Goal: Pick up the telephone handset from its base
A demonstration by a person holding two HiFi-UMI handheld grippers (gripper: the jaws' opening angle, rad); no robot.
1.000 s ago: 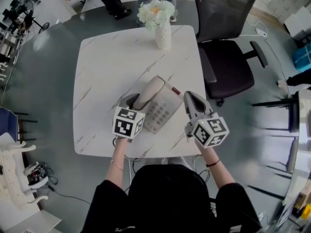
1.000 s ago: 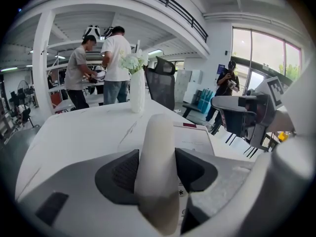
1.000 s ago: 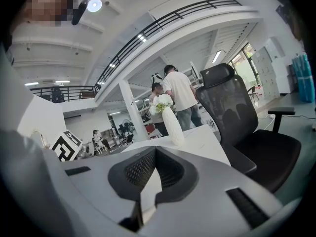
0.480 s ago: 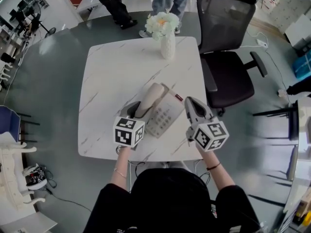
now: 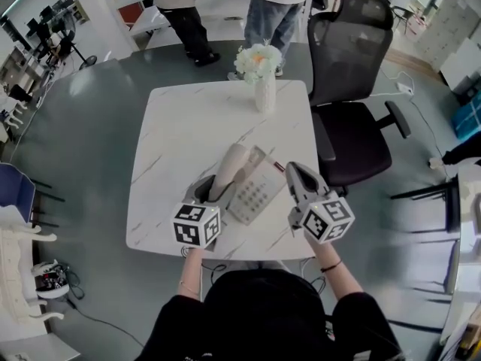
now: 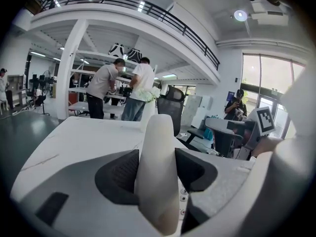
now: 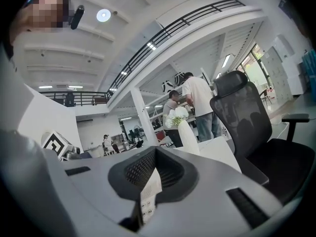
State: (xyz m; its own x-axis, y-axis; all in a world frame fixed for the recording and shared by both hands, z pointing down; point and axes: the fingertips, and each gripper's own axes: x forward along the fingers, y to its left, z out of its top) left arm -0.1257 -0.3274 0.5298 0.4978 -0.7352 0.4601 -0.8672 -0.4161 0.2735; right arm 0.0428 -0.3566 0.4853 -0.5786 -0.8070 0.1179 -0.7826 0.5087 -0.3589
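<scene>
A cream telephone handset point(image 5: 230, 170) lies slanted along the left side of its white base point(image 5: 257, 192) on the marble table point(image 5: 180, 126). My left gripper point(image 5: 213, 190) is shut on the handset's near end. In the left gripper view the handset point(image 6: 157, 172) fills the gap between the dark pads point(image 6: 121, 174), with keypad buttons showing below it. I cannot tell whether the handset touches the base. My right gripper point(image 5: 293, 170) hovers just right of the base. Its jaws point(image 7: 154, 154) are closed with nothing held, and the keypad point(image 7: 149, 194) shows through the slot behind them.
A white vase of flowers point(image 5: 263, 89) stands at the table's far edge. A black office chair point(image 5: 353, 126) is close to the right side of the table. Two people point(image 5: 278, 6) stand beyond the table. Grey floor surrounds it.
The head view has drawn back, so the table sits lower and smaller in frame. The left gripper stays shut on the handset and the right stays beside the base.
</scene>
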